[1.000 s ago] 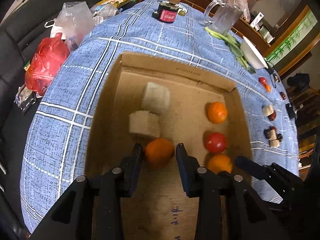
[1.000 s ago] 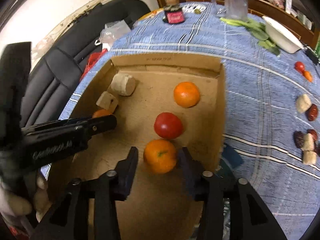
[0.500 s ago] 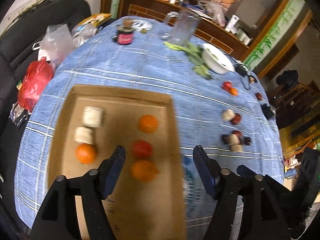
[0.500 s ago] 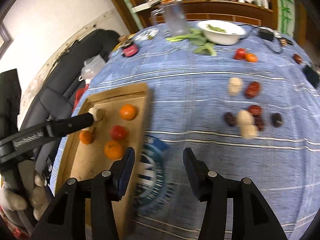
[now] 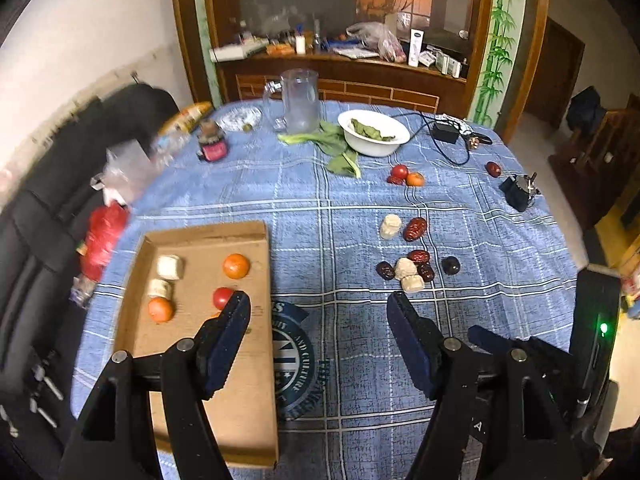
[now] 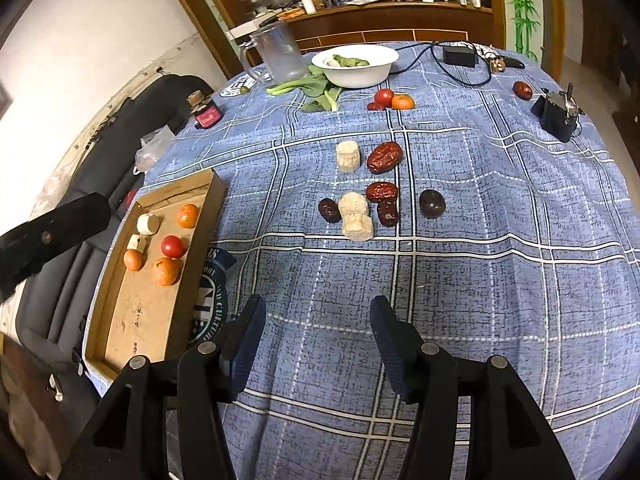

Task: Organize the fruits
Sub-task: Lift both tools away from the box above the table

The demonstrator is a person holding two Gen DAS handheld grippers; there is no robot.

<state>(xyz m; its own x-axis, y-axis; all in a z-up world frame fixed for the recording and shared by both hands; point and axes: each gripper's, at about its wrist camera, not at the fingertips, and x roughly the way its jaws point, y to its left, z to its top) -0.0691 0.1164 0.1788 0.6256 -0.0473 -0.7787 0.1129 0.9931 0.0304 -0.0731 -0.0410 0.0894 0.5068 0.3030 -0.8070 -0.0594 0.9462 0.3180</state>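
both grippers are spread and empty, the right gripper [image 6: 316,322] jaws just opened wider, and the date cluster [image 6: 382,203] on the cloth sits straight ahead of it, nearer than the left gripper [image 5: 318,316]

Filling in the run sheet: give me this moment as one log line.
left claw: open, just widened, empty | right claw: open, just widened, empty | cardboard tray: three oranges, tomato, two pale pieces | tablecloth: dates, pale pieces loose

The cardboard tray [image 6: 208,200] sits at the table's left edge, oranges [image 6: 165,271] inside it — dates [image 6: 382,192] lie loose mid-table to its right, the bowl [image 6: 356,68] behind them.
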